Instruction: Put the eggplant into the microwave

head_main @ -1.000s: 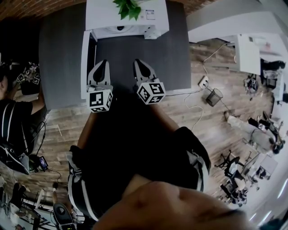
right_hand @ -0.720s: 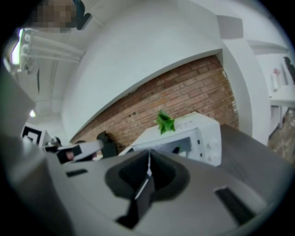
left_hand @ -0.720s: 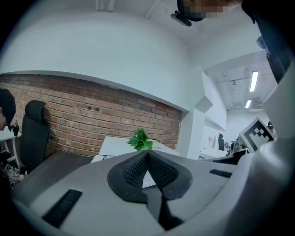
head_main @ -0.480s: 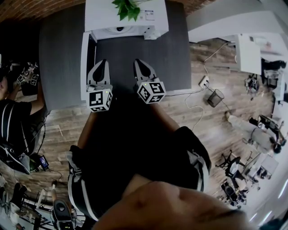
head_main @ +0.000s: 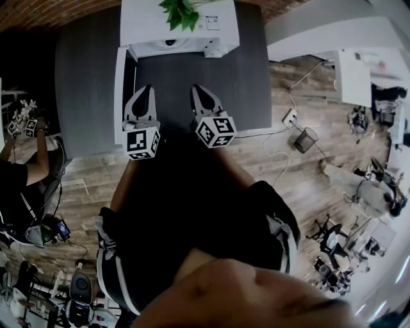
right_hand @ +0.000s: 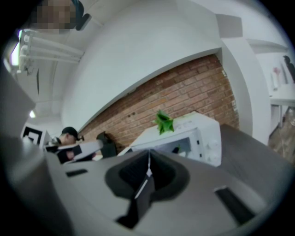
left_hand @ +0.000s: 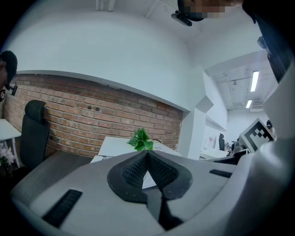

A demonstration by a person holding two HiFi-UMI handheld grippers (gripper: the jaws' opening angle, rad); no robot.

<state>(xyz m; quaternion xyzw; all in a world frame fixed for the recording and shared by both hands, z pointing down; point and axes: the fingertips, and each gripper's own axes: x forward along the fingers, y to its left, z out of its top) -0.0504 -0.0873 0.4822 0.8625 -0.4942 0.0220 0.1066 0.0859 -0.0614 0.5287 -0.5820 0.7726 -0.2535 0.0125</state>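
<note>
A white microwave (head_main: 179,29) stands at the far edge of the dark grey table (head_main: 243,83), and its door (head_main: 119,90) is swung open toward me on the left. A green plant (head_main: 182,11) sits on top of it. No eggplant shows clearly; in the right gripper view a small green bit (right_hand: 176,149) sits inside the microwave (right_hand: 203,133), too small to identify. My left gripper (head_main: 146,88) and right gripper (head_main: 197,88) hover side by side over the table's near half, both shut and empty. The left gripper (left_hand: 147,152) and the right gripper (right_hand: 148,154) have their pads pressed together.
A brick wall (left_hand: 92,115) runs behind the table, with a black chair (left_hand: 34,133) at its left. A seated person (head_main: 25,166) is at the left. On the wooden floor to the right lie a power strip (head_main: 289,116) with its cable and a wire bin (head_main: 306,137).
Both grippers have stayed where they were. The person at the left has shifted, raising marker cubes higher.
</note>
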